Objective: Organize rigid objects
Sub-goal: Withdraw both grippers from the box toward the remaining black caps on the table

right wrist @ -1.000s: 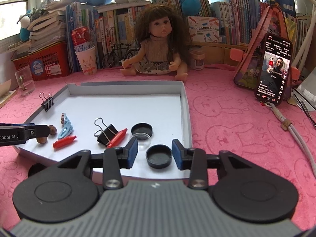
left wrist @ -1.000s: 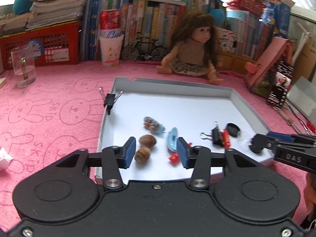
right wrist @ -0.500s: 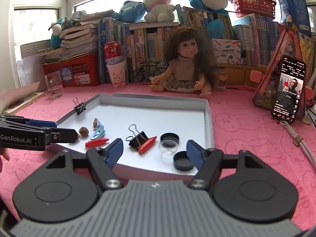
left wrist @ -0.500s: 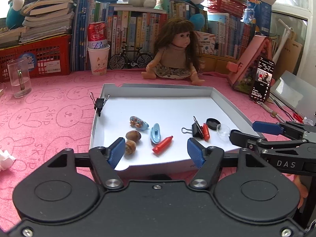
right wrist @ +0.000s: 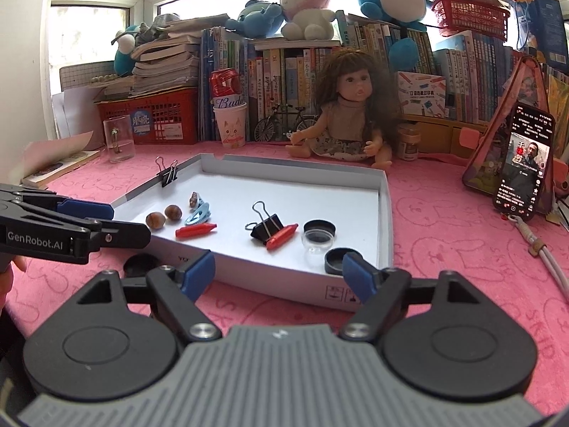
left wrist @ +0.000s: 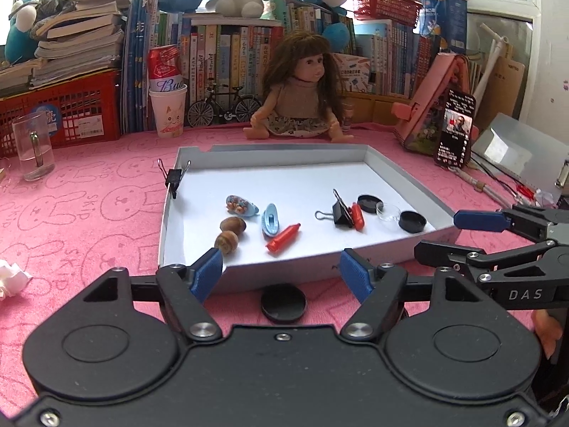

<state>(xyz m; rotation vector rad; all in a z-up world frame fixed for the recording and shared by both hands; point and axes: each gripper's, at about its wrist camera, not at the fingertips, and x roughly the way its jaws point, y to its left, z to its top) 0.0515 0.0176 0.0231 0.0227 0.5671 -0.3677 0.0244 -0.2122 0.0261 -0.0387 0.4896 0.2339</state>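
My left gripper point(left wrist: 281, 267) stands wide, empty; my right gripper point(right wrist: 279, 272) is opening, empty. Ahead of both, the white tray point(left wrist: 284, 270) holds clips, crayons and caps.

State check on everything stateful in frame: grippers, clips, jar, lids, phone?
left gripper: open, empty
right gripper: jaws opening, nothing between them
binder clip: clamped on tray wall
second binder clip: loose in tray
clear jar: uncapped
black lid: off, lying in tray
black disc: outside tray, on pink mat
phone: screen on
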